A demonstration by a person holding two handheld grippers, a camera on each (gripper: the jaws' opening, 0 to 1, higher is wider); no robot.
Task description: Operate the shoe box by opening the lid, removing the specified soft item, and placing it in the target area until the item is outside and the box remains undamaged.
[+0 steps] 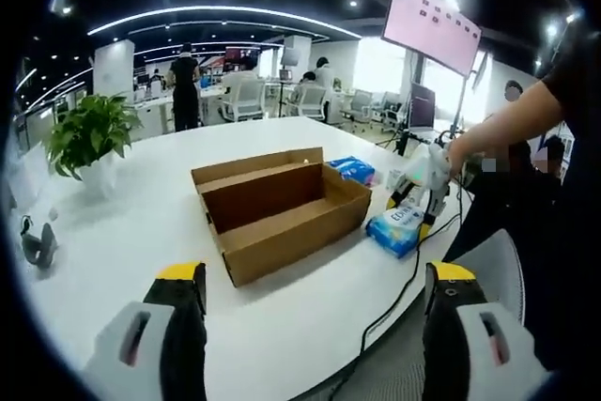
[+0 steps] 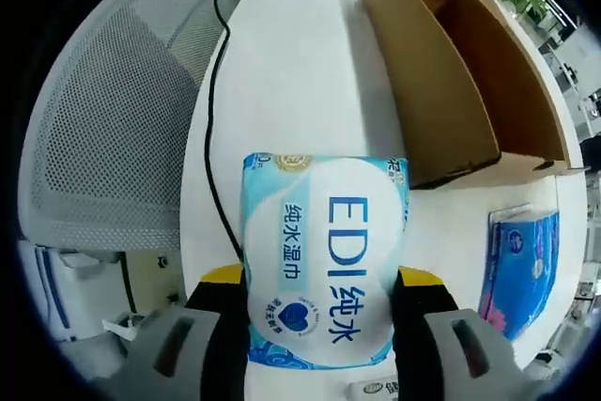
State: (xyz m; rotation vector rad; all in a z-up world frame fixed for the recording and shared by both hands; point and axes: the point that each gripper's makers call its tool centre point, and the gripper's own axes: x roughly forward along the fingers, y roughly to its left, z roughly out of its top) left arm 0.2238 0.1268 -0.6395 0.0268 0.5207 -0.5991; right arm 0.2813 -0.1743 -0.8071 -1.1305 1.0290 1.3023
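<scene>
My right claw (image 2: 321,312) is pinching the wipes pack (image 2: 324,251), one jaw on each side of its near end. The pack is out of the box (image 2: 441,72) and sits on the white table (image 2: 300,63), just beside the box's short end. In the left gripper view I see the same thing from far off: right claw (image 1: 421,196) down on the pack (image 1: 396,229) at the table edge, w/ a person's arm reaching in from the right to hold it.

My left claw (image 1: 315,312) is spread wide w/ nothing in it. It hangs back over the near table edge, well apart from the box (image 1: 282,208), pointing at it.

Step, I think: the putting-down part. Box is open, lid flap up at the back, looks empty inside and not bent. So the pack is out already.

Next, I guess: let go of the pack if this is the right spot, then lift the right claw straight off so it doesn't drag the pack or bump the box wall.

A 2nd blue pack (image 2: 519,260) lies near, on the far side of the box corner. A black cable (image 2: 208,91) runs along the table edge by a mesh chair (image 2: 103,110).
</scene>
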